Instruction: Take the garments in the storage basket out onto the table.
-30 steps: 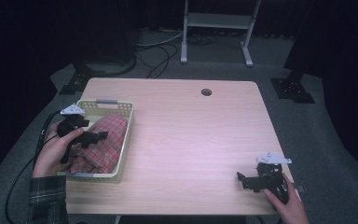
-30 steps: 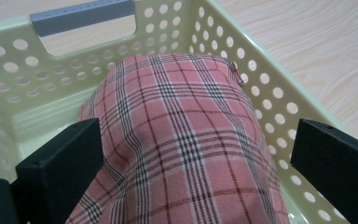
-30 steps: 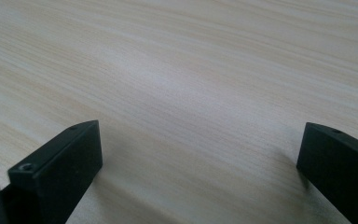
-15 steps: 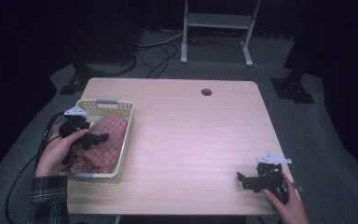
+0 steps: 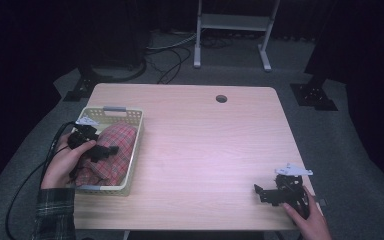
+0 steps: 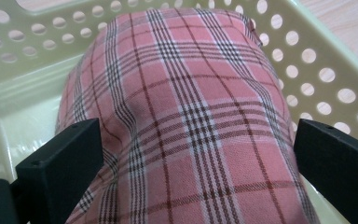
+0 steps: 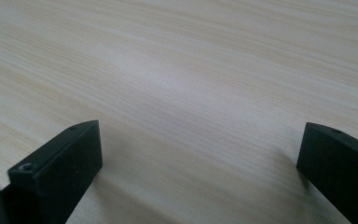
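Plaid cloth (image 6: 191, 130), bundled up in the cream perforated basket (image 5: 130, 150) at the desk's (image 5: 205, 150) left edge, looks soft, light and floppy, so it's probably best pinched at the raised hump on top, where a fold can be gathered. The left hand-held gripper (image 5: 94, 149) is held wide open straddling that hump, nothing gripped yet. Basket walls crowd the sides a bit; the right hand-held gripper (image 5: 275, 192) is parked open and empty on bare desk, well apart.

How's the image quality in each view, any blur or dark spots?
High view: table evenly lit, surroundings nearly black. Left gripper view: plaid cloth sharp, basket wall softer. Right gripper view: jaws cast soft shadows on the wood, far grain blurs.
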### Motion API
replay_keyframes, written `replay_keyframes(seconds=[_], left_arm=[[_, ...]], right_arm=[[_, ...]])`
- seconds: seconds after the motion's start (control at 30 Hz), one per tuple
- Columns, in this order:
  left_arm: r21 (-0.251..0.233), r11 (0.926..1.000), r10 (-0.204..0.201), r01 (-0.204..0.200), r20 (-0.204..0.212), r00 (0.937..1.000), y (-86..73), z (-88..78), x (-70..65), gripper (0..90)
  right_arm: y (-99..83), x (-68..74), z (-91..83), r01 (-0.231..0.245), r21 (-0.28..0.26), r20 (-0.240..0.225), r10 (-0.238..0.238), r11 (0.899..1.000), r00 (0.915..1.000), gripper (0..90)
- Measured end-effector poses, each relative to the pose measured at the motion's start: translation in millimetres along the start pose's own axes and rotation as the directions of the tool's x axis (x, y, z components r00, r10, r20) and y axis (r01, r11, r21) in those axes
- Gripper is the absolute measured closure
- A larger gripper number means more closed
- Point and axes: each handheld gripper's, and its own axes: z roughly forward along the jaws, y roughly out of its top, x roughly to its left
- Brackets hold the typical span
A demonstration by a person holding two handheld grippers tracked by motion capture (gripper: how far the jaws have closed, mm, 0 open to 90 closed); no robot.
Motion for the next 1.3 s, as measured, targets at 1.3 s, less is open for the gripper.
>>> replay_keyframes(seconds=[1.3], left_arm=[[0.19,0.9816,0.02,-0.018,-0.012,0.9997,-4.3,21.9,-1.7,0.1]], right_arm=[[0.0,0.0,0.0,0.0,0.0,0.0,0.0,1.0,1.0,0.0]])
